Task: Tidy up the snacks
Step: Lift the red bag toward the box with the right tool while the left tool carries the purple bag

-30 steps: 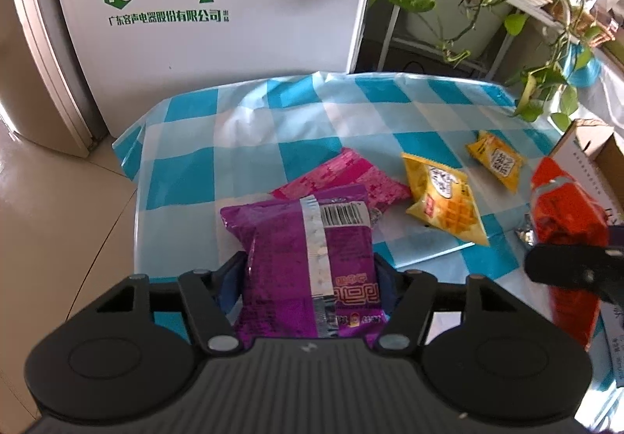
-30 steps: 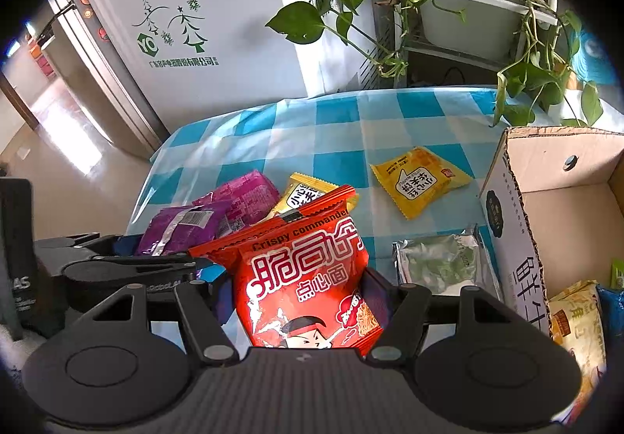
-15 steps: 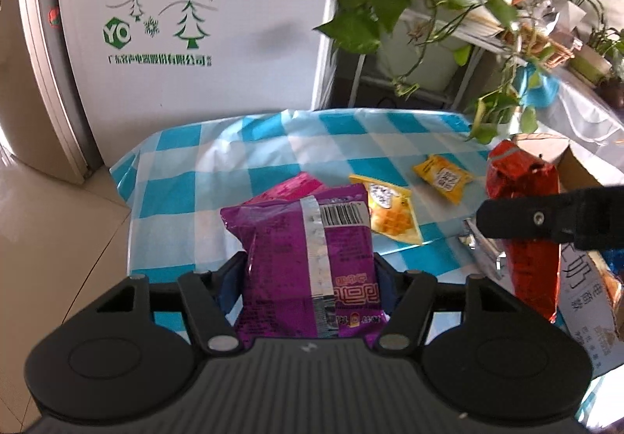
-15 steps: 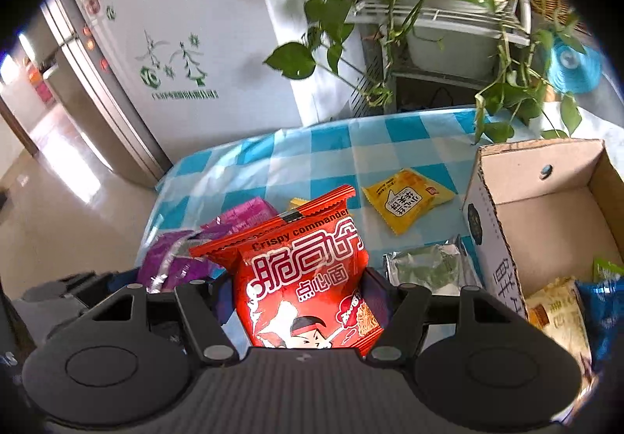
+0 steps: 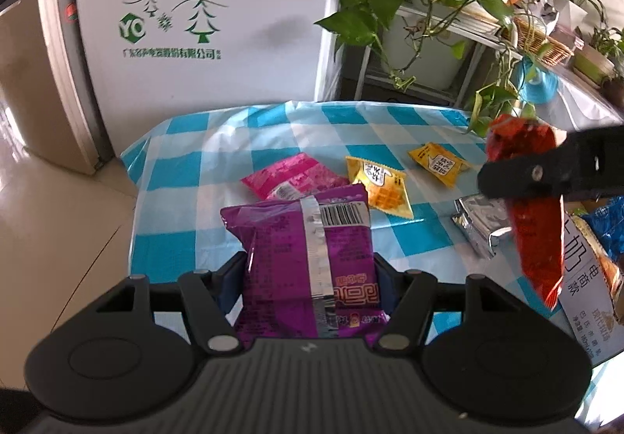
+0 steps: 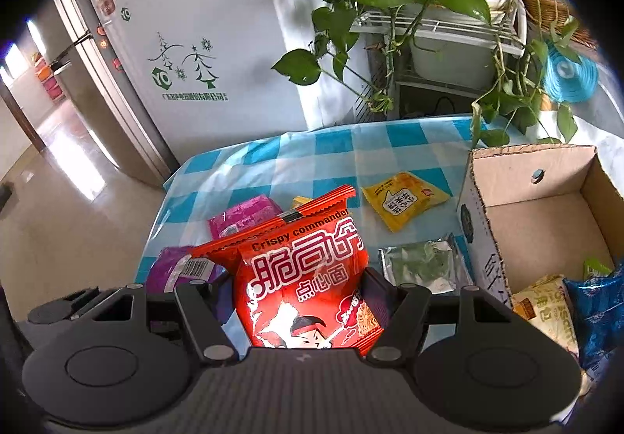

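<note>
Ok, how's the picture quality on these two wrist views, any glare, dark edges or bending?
Left wrist: sharp, straight edges bow, sunlight glares off the floor. Right wrist: black vignette in the corners, bright glare on the floor, silver packet mirrors leaves, red packet crisp.

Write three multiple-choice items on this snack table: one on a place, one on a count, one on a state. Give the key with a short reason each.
1. Where does the silver packet lie?
A. inside the cardboard box
B. on the checked cloth beside the box
C. on the floor

2. How many yellow packets lie on the cloth?
A. two
B. four
C. none

3. What state are the left tongs in?
A. wide open and empty
B. closed on a yellow packet
C. closed on the purple packet

Key: 1 B, it rests on the tablecloth just left of the cardboard box. 2 A, one yellow packet and a second yellow packet show in the left wrist view. 3 C, the purple packet sits pinched between their fingers.
</note>
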Available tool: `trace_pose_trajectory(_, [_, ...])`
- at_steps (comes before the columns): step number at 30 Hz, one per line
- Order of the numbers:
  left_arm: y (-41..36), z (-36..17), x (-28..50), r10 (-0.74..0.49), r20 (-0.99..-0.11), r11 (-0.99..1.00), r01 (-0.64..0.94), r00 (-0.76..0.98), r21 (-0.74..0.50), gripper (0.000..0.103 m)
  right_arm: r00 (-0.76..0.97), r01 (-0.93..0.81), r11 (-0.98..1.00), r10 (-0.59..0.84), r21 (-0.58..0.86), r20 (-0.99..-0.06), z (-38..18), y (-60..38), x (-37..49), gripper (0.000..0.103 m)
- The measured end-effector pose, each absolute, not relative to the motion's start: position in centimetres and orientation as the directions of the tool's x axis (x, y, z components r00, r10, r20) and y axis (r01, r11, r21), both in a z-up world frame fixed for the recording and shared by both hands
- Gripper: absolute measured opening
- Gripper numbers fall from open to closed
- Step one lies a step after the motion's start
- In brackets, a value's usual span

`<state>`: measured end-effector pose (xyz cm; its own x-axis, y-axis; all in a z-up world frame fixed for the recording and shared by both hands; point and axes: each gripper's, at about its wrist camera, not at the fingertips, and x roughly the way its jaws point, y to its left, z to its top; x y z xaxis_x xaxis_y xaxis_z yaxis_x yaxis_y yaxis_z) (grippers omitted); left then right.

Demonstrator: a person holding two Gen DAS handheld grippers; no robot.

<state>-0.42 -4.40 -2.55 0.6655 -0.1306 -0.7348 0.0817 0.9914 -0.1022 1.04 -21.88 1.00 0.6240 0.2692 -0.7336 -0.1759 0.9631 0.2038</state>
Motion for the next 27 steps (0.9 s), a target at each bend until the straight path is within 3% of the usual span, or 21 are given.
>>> trace_pose_trajectory(9, [-5.9,-1.2,-1.9,-0.152,-0.726,0.988,0.073,0.67,-0.139,0.065,0.673,-0.146,0.963,0.265,0.227,-0.691,2.5,-24.1,0.4,0.071])
trace_pose_trajectory(27, [-13.5,3.4,-2.5,-0.245,-0.656,0.969,0.203,0.714,-0.141,0.065,0.786,0.012,0.948,0.188,0.319,-0.589,5.5,-33.5,-1.7,0.071])
